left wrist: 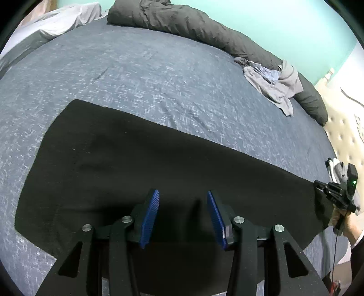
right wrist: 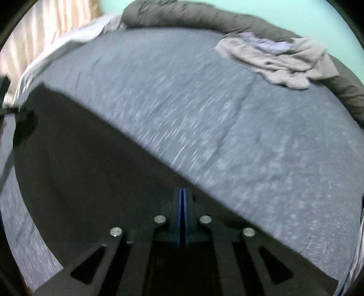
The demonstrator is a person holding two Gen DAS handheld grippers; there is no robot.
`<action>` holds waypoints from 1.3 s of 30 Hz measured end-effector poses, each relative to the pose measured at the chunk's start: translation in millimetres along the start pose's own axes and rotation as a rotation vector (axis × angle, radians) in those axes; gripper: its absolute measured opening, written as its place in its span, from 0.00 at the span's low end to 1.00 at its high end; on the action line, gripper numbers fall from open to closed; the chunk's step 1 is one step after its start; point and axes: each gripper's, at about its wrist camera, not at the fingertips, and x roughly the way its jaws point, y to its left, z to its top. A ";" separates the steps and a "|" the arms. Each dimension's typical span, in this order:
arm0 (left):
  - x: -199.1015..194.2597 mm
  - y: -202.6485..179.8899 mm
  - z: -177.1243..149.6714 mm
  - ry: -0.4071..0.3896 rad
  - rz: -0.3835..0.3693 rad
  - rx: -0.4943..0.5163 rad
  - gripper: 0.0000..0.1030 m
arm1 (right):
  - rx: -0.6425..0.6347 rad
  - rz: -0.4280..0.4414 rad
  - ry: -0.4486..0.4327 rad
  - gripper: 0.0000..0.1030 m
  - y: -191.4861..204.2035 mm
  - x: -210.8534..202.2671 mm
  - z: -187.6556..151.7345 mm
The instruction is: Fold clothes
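Most of both views is taken up by the bed (left wrist: 159,75), covered in a blue-grey speckled sheet. A dark grey duvet (left wrist: 182,25) is bunched along the top of the left wrist view and curls down toward the upper right. A pale sheet or blanket (left wrist: 59,20) is seen crumpled in the upper left corner.

The black garment (left wrist: 141,154) is laid out flat across the lower half of the left wrist view, stretched from lower left to the right edge. In the right wrist view it fills the lower left, with its straight edge running diagonally down to the centre.

A small heap of light grey clothes (left wrist: 273,84) is piled in the upper right, resting against the duvet, well apart from the black garment.

The left tongs (left wrist: 182,218) are seen at the bottom centre, blue pads held partly apart over the black fabric, nothing pinched between them.

The right tongs (right wrist: 182,216) are closed tight, blue pads pressed together at the garment's edge. In the left wrist view they're spotted at the far right, at the garment's corner, but whether cloth is actually pinched can't be told. A hand (left wrist: 341,222) is gripping their handle.
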 end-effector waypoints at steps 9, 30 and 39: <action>-2.5 3.0 -3.3 0.003 -0.004 -0.006 0.56 | 0.119 0.003 0.016 0.00 -27.0 -2.4 -10.1; -41.0 36.9 -29.8 0.000 0.048 -0.078 0.64 | 0.845 -0.171 -0.116 0.59 -178.7 -165.6 -214.2; -67.0 44.5 -35.2 -0.022 0.052 -0.090 0.66 | 1.024 -0.077 -0.122 0.62 -172.3 -149.7 -247.3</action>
